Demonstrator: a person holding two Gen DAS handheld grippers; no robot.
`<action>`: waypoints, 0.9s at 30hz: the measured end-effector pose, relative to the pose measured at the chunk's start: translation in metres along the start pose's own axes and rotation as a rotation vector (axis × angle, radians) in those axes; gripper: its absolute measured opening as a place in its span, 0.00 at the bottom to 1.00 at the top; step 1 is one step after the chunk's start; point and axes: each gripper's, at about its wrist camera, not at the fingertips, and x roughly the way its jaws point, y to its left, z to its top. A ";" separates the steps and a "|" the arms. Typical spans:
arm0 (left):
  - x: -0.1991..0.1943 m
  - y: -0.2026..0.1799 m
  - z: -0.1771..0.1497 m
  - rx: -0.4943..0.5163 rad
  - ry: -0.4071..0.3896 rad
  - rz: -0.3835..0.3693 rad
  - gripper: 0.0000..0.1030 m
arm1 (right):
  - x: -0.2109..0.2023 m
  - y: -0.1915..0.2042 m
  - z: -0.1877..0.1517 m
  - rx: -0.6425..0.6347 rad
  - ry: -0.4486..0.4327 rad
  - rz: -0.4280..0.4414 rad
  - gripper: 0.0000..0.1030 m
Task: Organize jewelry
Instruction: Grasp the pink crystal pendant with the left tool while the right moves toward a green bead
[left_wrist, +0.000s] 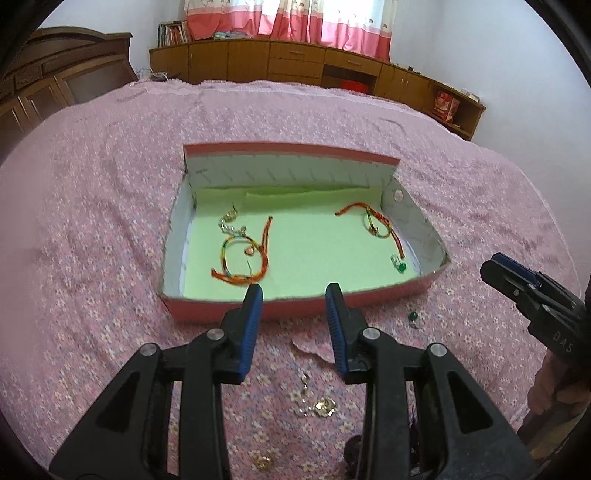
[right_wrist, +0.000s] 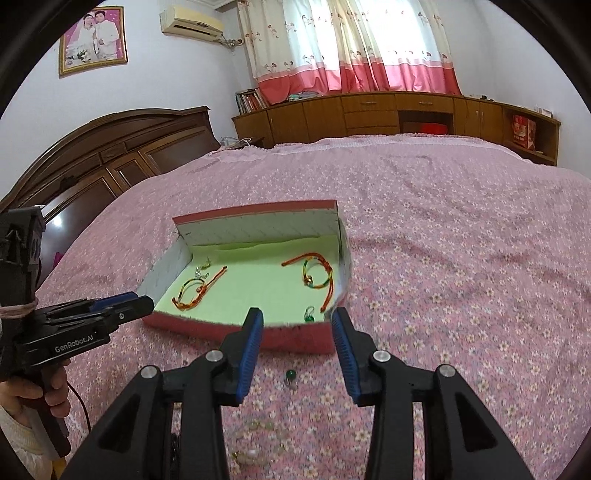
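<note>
Lying on a pink flowered bedspread (left_wrist: 110, 221), an open red box (left_wrist: 295, 306) with a pale green lining sits at the middle of both views, its lid standing up at the far side. Inside it, toward the left of the frame, a braided orange and multicoloured bracelet (left_wrist: 240, 254) lies in a loop with some small silver pieces (left_wrist: 231, 225) just behind it; a second braided bracelet (left_wrist: 376, 225) lies toward the right wall, and a green earring (left_wrist: 399, 264) rests near the front right corner. Outside the box, on the bedspread just in front of its near wall, lies another green earring (left_wrist: 413, 317), and lower in the frame a gold chain piece (left_wrist: 321, 404) and a small gold ring-like item (left_wrist: 264, 461), both blurred. The left gripper (left_wrist: 294, 291) hovers over the near wall of the box, its jaws partly apart with nothing between them. The right gripper (right_wrist: 297, 317) hangs in front of the box's right corner, its jaws likewise partly apart and empty, with the loose green earring below them. In the right wrist view a hand (right_wrist: 26, 395) at the lower left holds the left gripper's handle. A wooden headboard (right_wrist: 110, 147) stands at the upper left, and curtains (right_wrist: 351, 44) hang at the top.
</note>
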 end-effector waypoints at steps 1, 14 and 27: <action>0.001 -0.001 -0.002 -0.002 0.009 -0.002 0.26 | -0.001 -0.001 -0.002 0.003 0.003 0.001 0.40; 0.026 -0.015 -0.025 -0.011 0.114 -0.027 0.26 | -0.003 -0.023 -0.026 0.058 0.034 -0.012 0.41; 0.050 -0.025 -0.039 -0.019 0.180 -0.027 0.26 | 0.000 -0.044 -0.041 0.116 0.054 -0.009 0.41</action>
